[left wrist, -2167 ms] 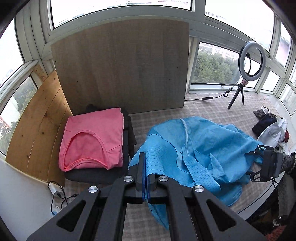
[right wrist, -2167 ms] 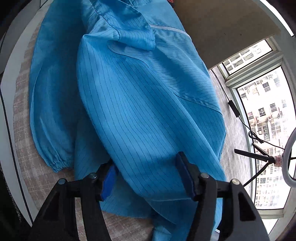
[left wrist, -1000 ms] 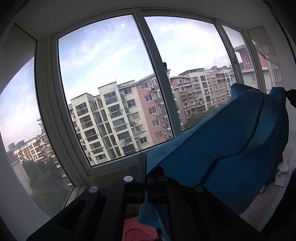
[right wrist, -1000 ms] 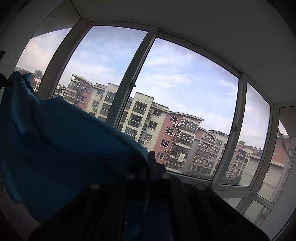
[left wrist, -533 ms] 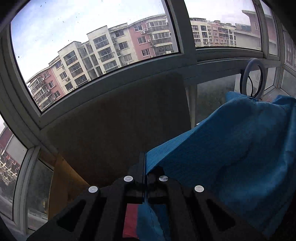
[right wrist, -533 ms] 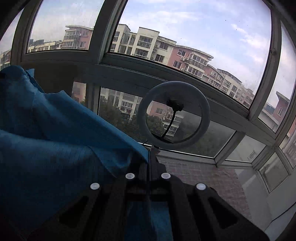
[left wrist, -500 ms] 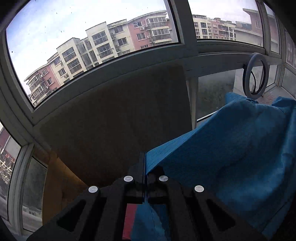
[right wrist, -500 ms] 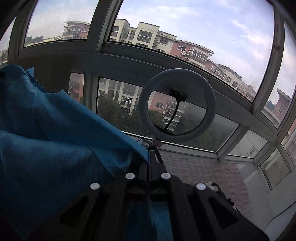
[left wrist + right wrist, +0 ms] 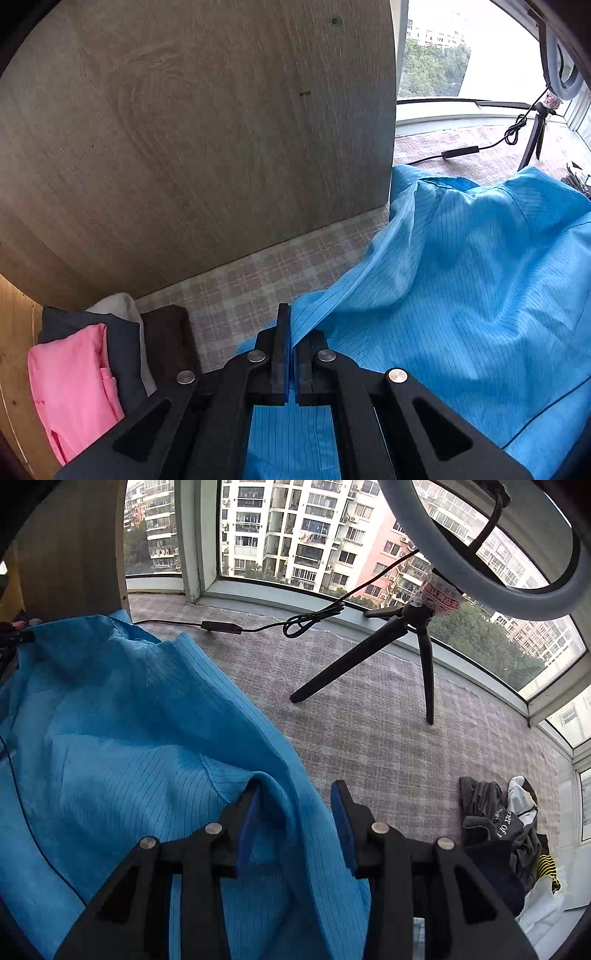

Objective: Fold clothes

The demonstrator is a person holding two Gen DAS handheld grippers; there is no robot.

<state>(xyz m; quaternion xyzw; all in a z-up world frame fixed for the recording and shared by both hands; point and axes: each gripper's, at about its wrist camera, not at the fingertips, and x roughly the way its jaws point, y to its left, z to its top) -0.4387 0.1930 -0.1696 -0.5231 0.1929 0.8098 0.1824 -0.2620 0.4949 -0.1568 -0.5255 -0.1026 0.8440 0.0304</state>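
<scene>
A blue pinstriped garment [image 9: 461, 295] billows over the checked mat [image 9: 258, 273]. My left gripper [image 9: 291, 332] is shut on its edge, low over the mat and pointing steeply down. In the right wrist view the same blue garment [image 9: 129, 738] spreads to the left. My right gripper [image 9: 295, 797] has its jaws opening, and a fold of the cloth lies loose between them, draped against the left finger [image 9: 247, 812]. The pads are apart and do not press on the cloth.
A large wooden board [image 9: 184, 129] leans upright behind the mat. A stack of folded clothes with a pink top [image 9: 74, 387] lies at the left. A ring light on a tripod [image 9: 424, 627] and its cable [image 9: 258, 627] stand near the windows. Loose clothes [image 9: 498, 830] lie at the right.
Both grippers have swung from facing the windows down to the mat, bringing the blue garment down with them. The right gripper's jaws, shut on the cloth before, now stand apart.
</scene>
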